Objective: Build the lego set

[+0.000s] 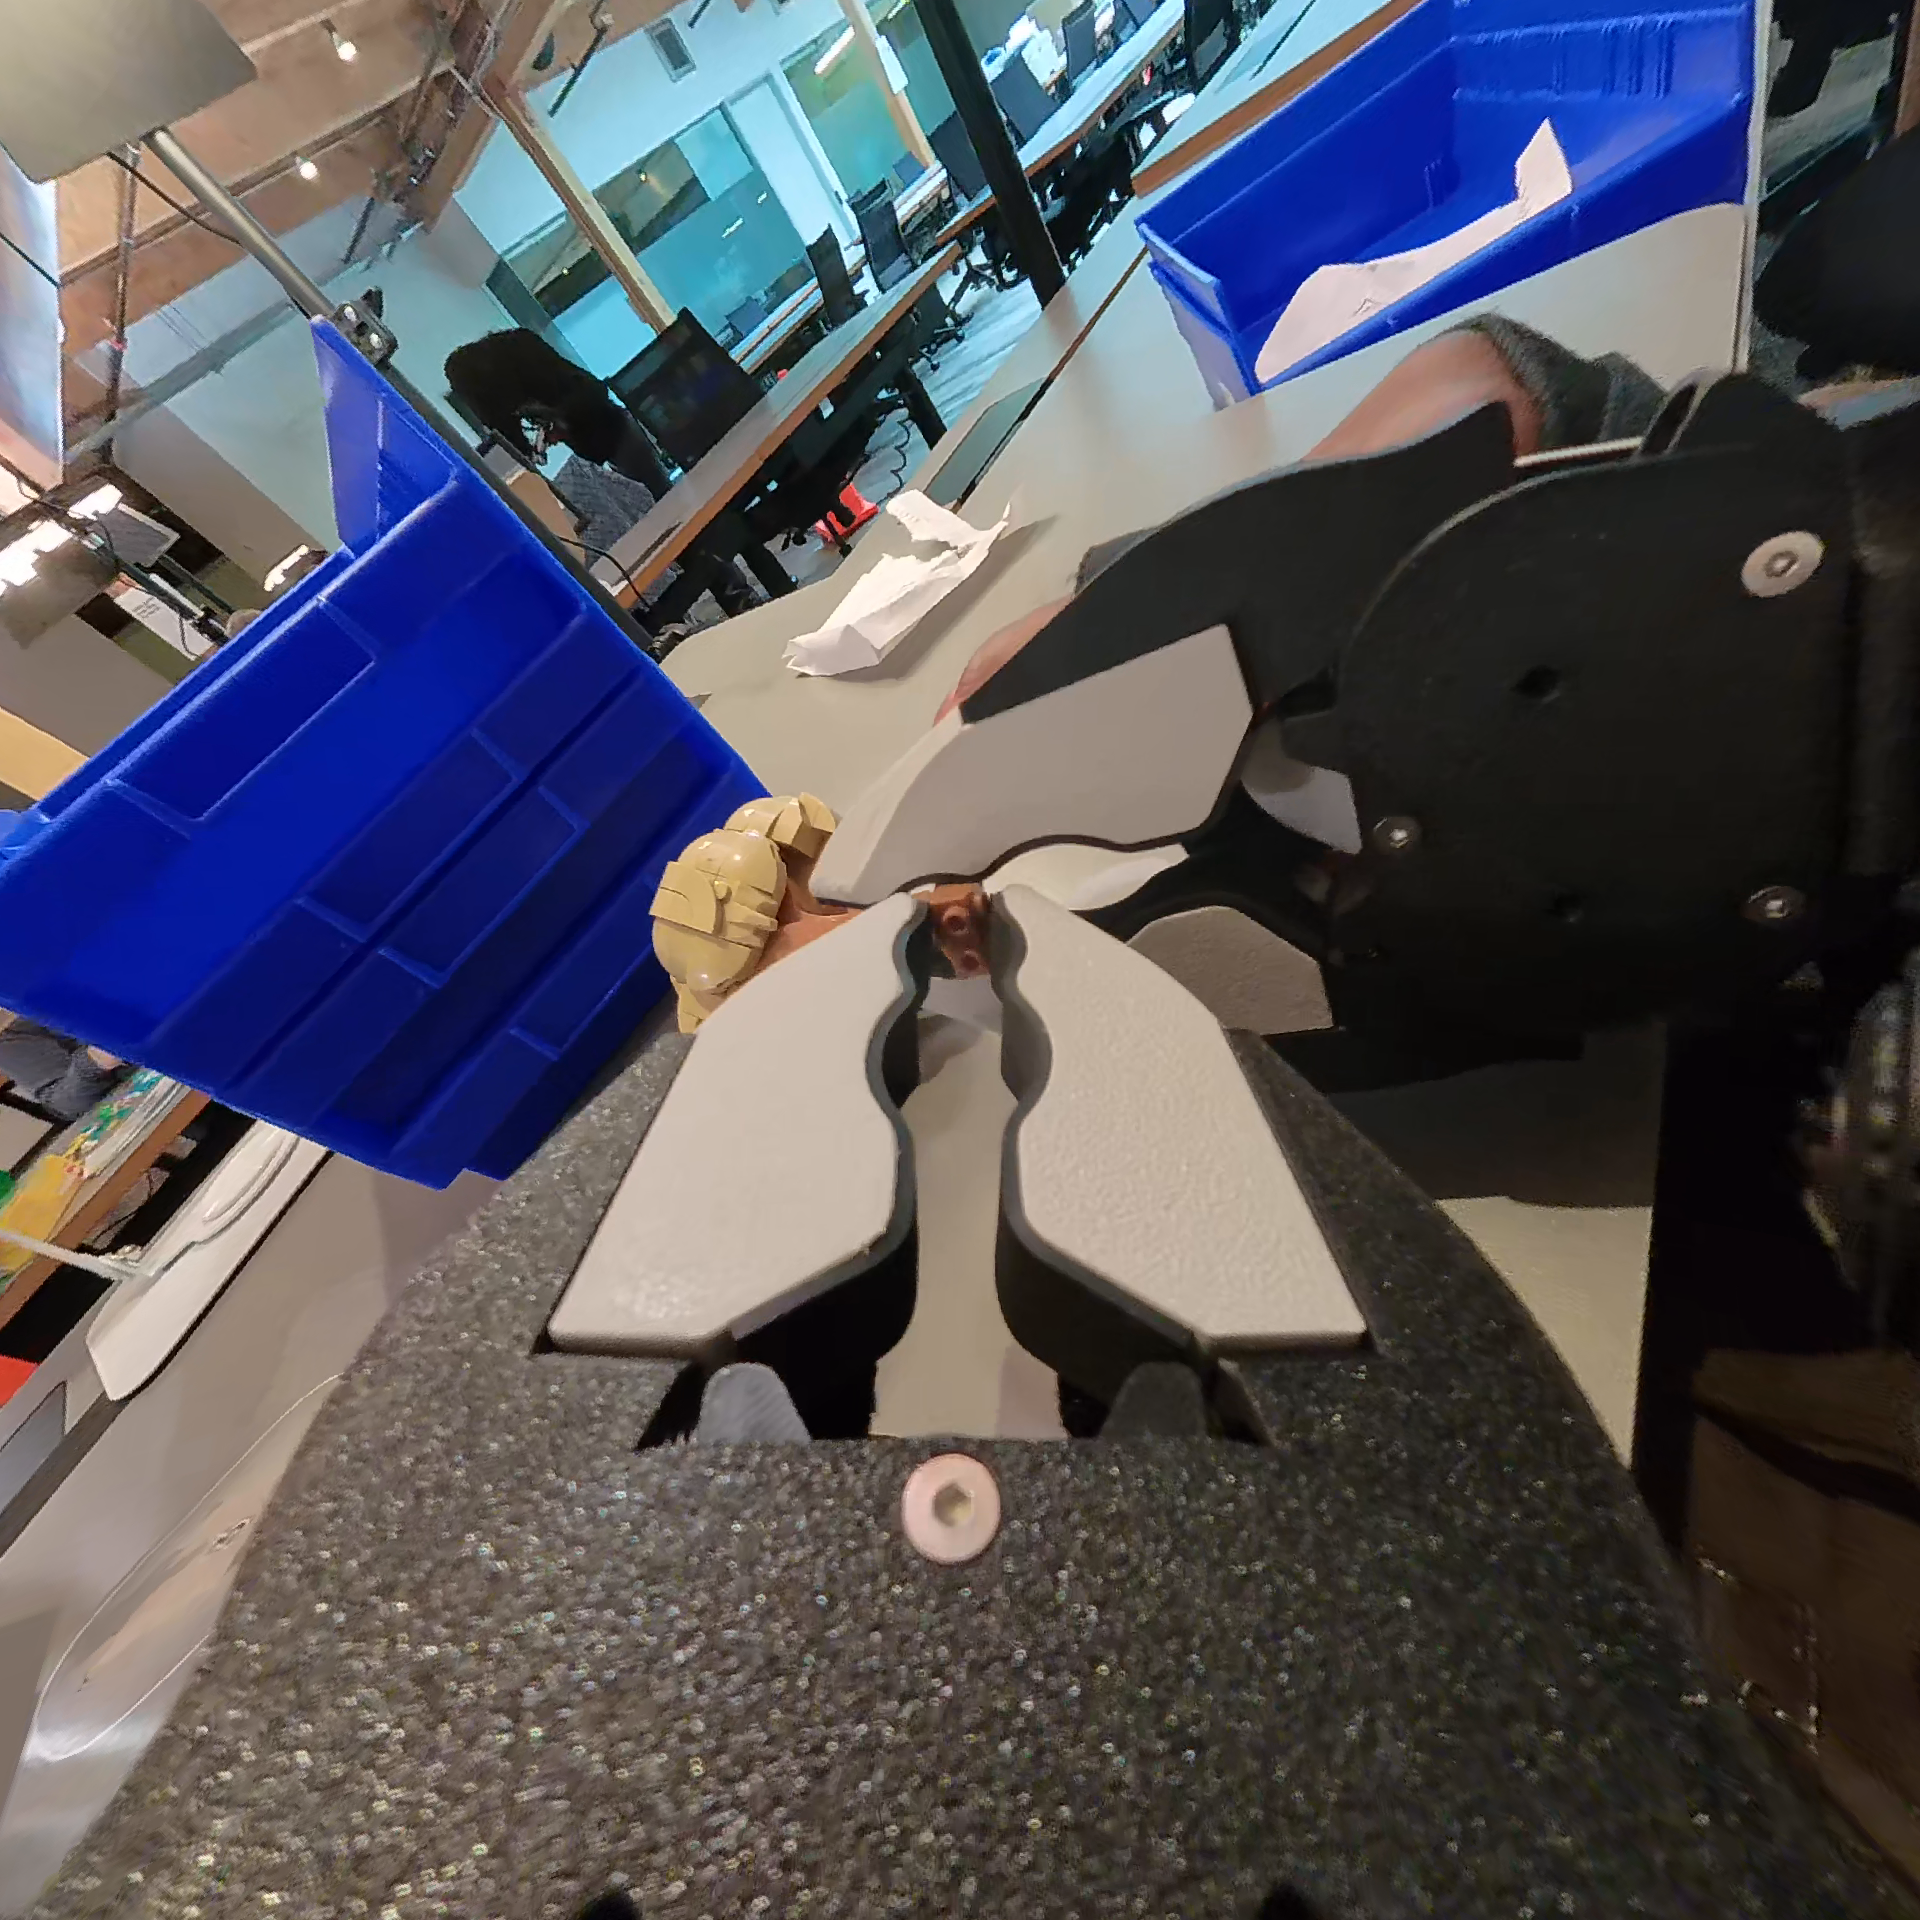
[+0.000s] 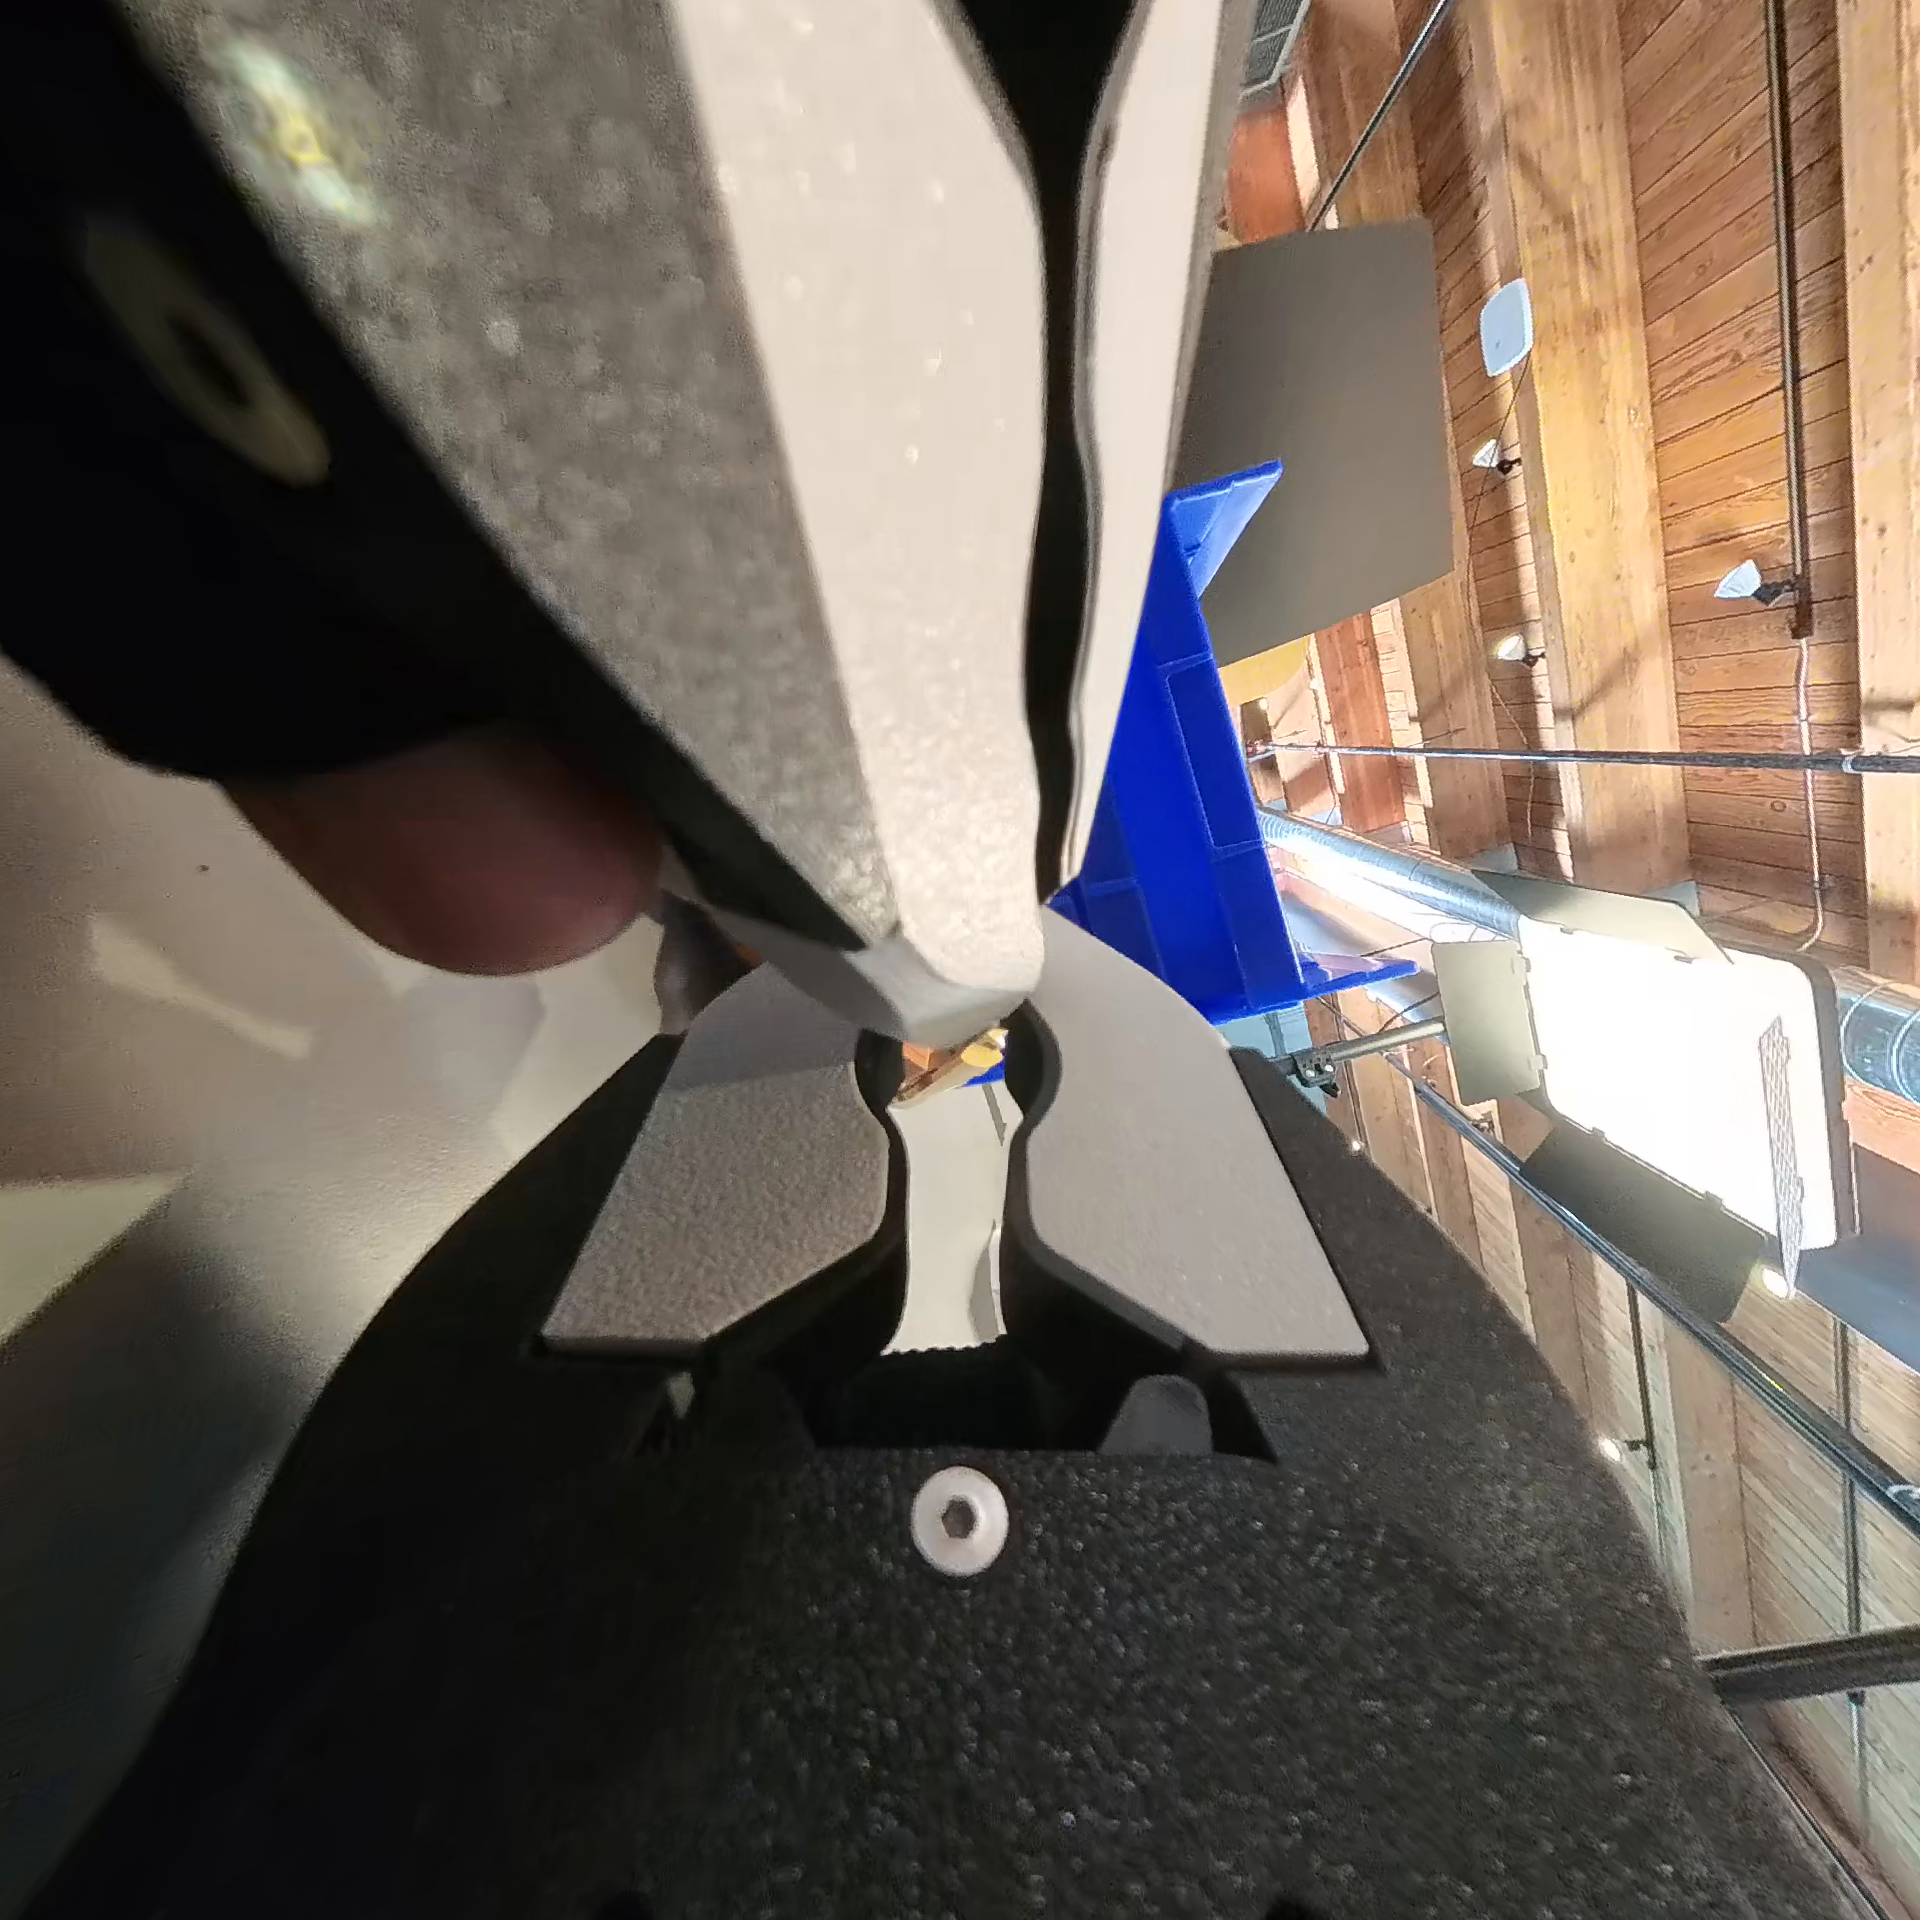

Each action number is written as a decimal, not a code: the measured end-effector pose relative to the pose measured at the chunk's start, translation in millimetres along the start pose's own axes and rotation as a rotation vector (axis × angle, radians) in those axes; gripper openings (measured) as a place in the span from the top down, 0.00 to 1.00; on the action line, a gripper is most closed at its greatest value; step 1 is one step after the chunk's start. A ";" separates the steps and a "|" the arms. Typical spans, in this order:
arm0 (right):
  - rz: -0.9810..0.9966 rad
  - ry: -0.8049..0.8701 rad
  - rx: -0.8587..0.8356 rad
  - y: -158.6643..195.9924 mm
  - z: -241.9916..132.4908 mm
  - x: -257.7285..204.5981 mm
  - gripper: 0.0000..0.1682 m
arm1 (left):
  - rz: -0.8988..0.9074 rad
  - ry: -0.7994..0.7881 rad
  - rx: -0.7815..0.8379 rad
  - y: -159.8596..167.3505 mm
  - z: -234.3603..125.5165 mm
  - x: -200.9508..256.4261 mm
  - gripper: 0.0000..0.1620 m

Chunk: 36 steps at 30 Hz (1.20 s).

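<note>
A: Pinching the brown stem (image 1: 958, 928) of the lego figure (image 1: 727, 914), your left gripper (image 1: 956, 914) held it above the counter (image 1: 1039, 582).
B: Your right gripper (image 2: 961, 1055) clamped its other end; it looked light, rigid, likely to snap apart.

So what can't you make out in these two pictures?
- Left wrist view: most of the lego model, covered by the left tool and right tool.
- Right wrist view: the piece in the right tool, tiny and overlapped by the blurred left tool.
</note>
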State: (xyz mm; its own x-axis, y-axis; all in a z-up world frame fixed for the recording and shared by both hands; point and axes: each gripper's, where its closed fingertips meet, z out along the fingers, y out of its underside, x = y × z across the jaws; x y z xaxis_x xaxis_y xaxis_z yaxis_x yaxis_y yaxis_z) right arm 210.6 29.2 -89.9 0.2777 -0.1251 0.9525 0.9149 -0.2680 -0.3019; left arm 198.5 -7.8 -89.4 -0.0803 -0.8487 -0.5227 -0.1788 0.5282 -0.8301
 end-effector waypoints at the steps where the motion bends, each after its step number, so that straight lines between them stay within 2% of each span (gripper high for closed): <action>1: 0.002 0.001 0.003 -0.4 0.0 0.2 0.92 | 0.009 -0.003 -0.001 -0.1 -0.4 -0.2 0.94; 6: 0.014 0.006 0.006 -2.6 0.0 2.1 0.92 | 0.065 -0.052 0.009 -2.3 -3.0 -2.0 0.94; 28: 0.024 -0.019 -0.010 -1.8 1.3 -1.5 0.92 | 0.080 -0.065 0.017 -1.3 -5.8 -1.3 0.94; 36: 0.033 -0.034 -0.001 -3.4 -2.6 -2.4 0.92 | 0.215 -0.056 0.030 -3.8 -8.4 3.5 0.95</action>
State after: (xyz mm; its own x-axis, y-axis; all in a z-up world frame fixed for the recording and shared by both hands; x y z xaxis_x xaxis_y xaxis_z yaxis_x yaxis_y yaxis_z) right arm 206.0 27.9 -91.3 0.3177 -0.1018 0.9427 0.9046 -0.2655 -0.3336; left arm 190.6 -13.0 -86.4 -0.0585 -0.7144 -0.6973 -0.1344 0.6978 -0.7036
